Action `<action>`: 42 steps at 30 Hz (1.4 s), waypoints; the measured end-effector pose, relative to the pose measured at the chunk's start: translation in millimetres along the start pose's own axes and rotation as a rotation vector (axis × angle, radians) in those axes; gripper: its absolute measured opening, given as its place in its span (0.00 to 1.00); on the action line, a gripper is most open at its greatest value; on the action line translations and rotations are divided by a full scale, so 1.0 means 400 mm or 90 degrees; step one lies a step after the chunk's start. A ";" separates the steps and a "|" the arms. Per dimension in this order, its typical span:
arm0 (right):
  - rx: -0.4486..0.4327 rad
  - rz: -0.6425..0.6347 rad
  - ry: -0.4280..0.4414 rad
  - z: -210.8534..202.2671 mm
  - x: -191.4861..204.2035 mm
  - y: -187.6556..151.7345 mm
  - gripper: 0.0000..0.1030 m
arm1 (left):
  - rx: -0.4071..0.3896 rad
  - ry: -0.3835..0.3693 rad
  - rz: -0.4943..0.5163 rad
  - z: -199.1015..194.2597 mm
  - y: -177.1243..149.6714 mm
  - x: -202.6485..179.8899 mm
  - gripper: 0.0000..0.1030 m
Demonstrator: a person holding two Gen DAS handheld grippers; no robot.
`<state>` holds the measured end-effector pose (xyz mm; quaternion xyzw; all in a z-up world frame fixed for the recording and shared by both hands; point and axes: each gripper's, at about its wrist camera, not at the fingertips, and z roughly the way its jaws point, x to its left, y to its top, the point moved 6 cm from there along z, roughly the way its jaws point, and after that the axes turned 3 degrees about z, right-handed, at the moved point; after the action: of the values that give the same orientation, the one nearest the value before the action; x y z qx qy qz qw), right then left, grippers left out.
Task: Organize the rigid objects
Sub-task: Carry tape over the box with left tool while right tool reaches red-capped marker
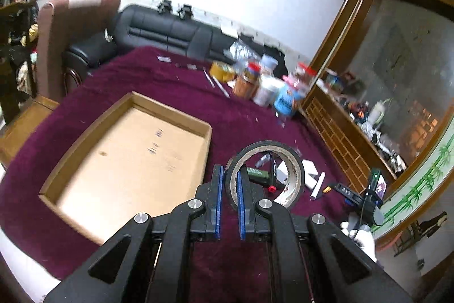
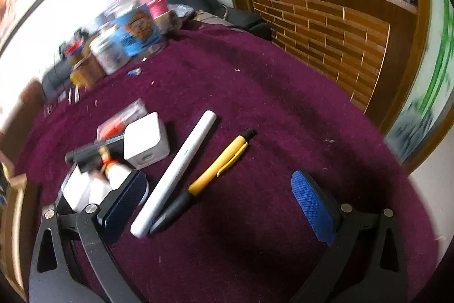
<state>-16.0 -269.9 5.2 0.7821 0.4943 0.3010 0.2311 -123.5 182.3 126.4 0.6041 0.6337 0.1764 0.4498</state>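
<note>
Carrying the tape roll pinched by its wall in your left gripper, swing it left over the cardboard tray before releasing, while your right gripper, jaws spread wide, hovers above the white marker and yellow pen on the table

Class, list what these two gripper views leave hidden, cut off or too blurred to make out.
- Left wrist view: items behind the tape roll, partly hidden by its ring.
- Left wrist view: jars at the table's far side, labels motion-blurred.
- Right wrist view: white bottle, partly covered by the right gripper finger.
</note>
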 end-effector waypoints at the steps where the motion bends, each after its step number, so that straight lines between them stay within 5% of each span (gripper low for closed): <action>1: -0.015 -0.018 0.004 -0.036 0.012 0.007 0.97 | -0.009 -0.002 -0.008 -0.031 0.007 0.018 0.06; 9: -0.231 -0.119 0.079 -0.530 0.213 0.289 0.97 | -0.078 0.008 0.004 -0.190 0.105 0.081 0.07; 14: -0.290 -0.221 0.091 -0.652 0.409 0.408 1.00 | -0.092 0.021 -0.012 -0.176 0.115 0.145 0.07; 18: -0.099 -0.315 0.138 -0.435 0.545 0.295 1.00 | -0.050 0.022 -0.043 -0.087 0.067 0.182 0.06; 21: 0.027 -0.367 0.114 -0.211 0.590 0.149 0.99 | -0.025 0.031 -0.045 -0.056 0.033 0.198 0.07; 26: 0.189 -0.339 0.138 0.017 0.572 0.001 0.77 | 0.011 0.048 -0.036 0.019 -0.005 0.215 0.07; 30: 0.222 -0.300 0.140 0.092 0.532 -0.018 0.75 | 0.036 0.049 -0.038 0.080 -0.017 0.225 0.06; 34: 0.254 -0.275 0.151 0.135 0.552 -0.045 0.63 | 0.069 0.032 -0.038 0.144 -0.034 0.224 0.06; 40: 0.205 -0.336 0.033 0.174 0.580 -0.082 0.62 | 0.086 0.025 -0.040 0.168 -0.050 0.231 0.06; 42: 0.183 -0.349 0.013 0.173 0.583 -0.084 0.51 | 0.088 0.026 -0.043 0.165 -0.053 0.237 0.07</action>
<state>88.1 -48.0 -9.7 0.6413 0.7265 0.1622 0.1860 -72.1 244.3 41.1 0.6083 0.6733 0.1292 0.3999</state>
